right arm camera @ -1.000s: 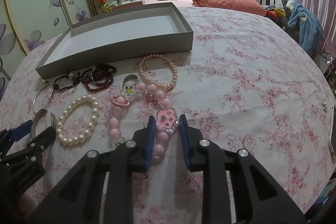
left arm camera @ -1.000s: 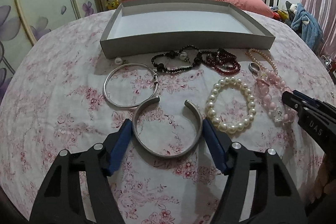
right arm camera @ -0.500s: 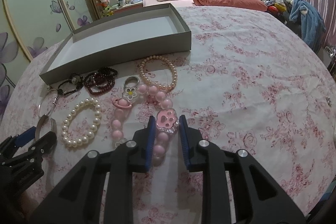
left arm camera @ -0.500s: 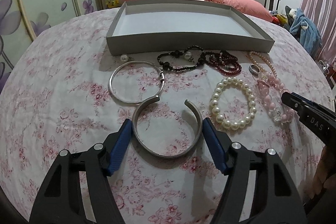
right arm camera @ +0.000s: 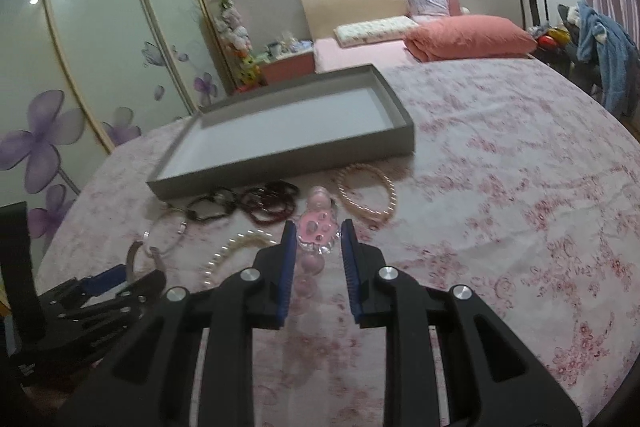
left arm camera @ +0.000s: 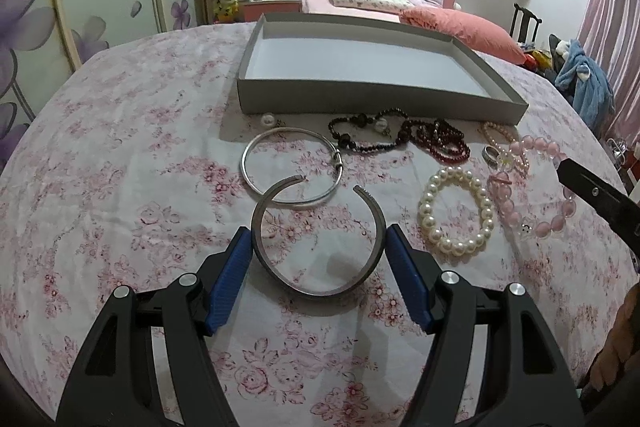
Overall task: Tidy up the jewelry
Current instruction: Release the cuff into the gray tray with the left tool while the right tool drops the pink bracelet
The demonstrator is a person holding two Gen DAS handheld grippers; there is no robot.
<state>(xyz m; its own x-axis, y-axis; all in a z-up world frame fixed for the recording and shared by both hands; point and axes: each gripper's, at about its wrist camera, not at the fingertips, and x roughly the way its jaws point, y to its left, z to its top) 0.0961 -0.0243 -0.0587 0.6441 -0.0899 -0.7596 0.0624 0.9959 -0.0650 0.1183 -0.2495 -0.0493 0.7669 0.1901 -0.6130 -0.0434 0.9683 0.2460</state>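
Jewelry spread on floral tablecloth (left arm camera: pixel 120 147) before grey tray (left arm camera: pixel 360 103). Left gripper (left arm camera: pixel 318 245) pads touch both sides of open silver cuff (left arm camera: pixel 320 291), pinching it. Right gripper (right arm camera: pixel 318 239) pinches pink bead bracelet (right arm camera: pixel 318 229) at its paw charm. No legible writing.

- The right wrist view is motion-blurred, so the beads of the pink bracelet (right arm camera: pixel 318 227) smear together.
- The right gripper (left arm camera: pixel 596 193) shows only as a dark sliver at the left view's edge and covers part of the pink bracelet.
- The pearl bracelet (right arm camera: pixel 232 253) is partly hidden behind a finger (right arm camera: pixel 286 267).
- The small ring (left arm camera: pixel 491 154) is too tiny to make out.
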